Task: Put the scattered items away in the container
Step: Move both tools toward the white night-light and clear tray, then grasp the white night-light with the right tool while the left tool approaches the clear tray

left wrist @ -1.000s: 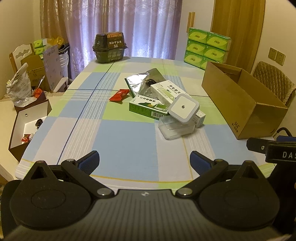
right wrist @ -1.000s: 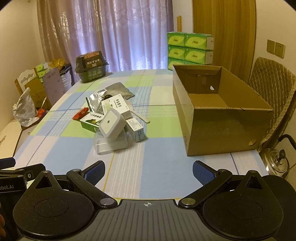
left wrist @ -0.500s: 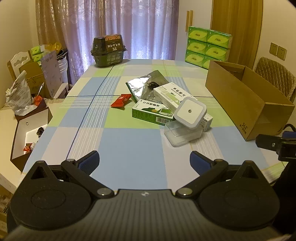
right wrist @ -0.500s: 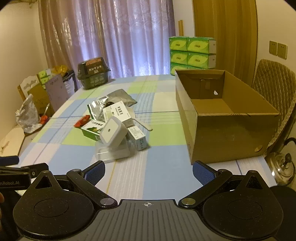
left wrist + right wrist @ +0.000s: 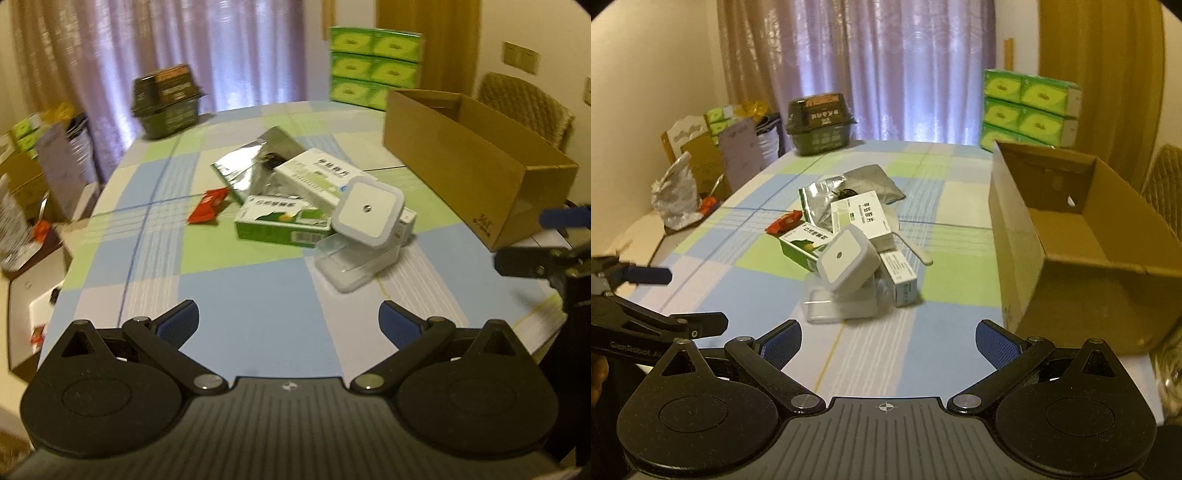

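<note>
Left wrist view: the left claw [image 5: 288,319] gapes empty short of the heap, where the white square gadget [image 5: 367,210] leans; a nudge could tumble it.

Right wrist view: the right claw [image 5: 888,341] is spread empty; the cardboard box [image 5: 1082,236] waits right.

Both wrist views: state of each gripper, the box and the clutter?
left gripper: open, holding nothing
right gripper: open, holding nothing
cardboard box: open-topped, upright, nothing visible inside
square white device: tilted, leaning on the clear case
green box: lying flat
white box: resting on the pile
foil pouch: lying flat
red packet: flat, apart from pile
</note>
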The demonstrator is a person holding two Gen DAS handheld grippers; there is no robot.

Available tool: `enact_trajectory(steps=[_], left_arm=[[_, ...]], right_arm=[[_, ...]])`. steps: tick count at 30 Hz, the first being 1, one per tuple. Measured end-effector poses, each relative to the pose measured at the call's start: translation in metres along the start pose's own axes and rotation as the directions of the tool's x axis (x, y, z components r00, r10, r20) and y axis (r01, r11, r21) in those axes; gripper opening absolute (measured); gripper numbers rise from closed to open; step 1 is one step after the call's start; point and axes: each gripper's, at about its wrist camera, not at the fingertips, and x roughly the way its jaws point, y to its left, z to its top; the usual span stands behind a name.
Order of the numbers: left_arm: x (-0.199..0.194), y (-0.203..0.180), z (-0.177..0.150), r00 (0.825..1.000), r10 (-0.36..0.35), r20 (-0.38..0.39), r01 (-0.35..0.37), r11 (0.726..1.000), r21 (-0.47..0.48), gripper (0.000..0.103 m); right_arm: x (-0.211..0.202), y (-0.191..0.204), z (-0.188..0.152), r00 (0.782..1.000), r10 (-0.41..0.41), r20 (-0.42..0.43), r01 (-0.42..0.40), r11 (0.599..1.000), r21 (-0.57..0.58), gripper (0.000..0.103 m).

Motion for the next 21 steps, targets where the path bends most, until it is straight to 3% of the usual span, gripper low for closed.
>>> enact_trajectory(steps=[6, 11, 14, 21], left_arm=[[0.025, 0.004, 0.003, 0.998, -0.06, -0.002, 0.06, 0.997, 0.057, 0.102], [0.051, 0.005, 0.002, 0.998, -0.064, -0.027, 0.068, 0.986, 0.155, 0.102], [0.066, 0.005, 0.001, 0.997, -0.077, -0.031, 0.082, 0.975, 0.208, 0.101], [0.088, 0.002, 0.006, 0.993, -0.12, -0.009, 0.118, 0.961, 0.251, 0.101]], right_arm=[[0.03, 0.011, 0.014, 1.0, -0.001, 0.017, 0.003, 0.986, -0.168, 0.103], [0.062, 0.024, 0.022, 1.0, 0.016, 0.026, -0.006, 0.94, -0.342, 0.103], [0.081, 0.031, 0.024, 0.999, 0.038, 0.005, -0.032, 0.906, -0.423, 0.08], [0.117, 0.046, 0.022, 0.999, 0.042, -0.008, -0.039, 0.833, -0.551, 0.08]])
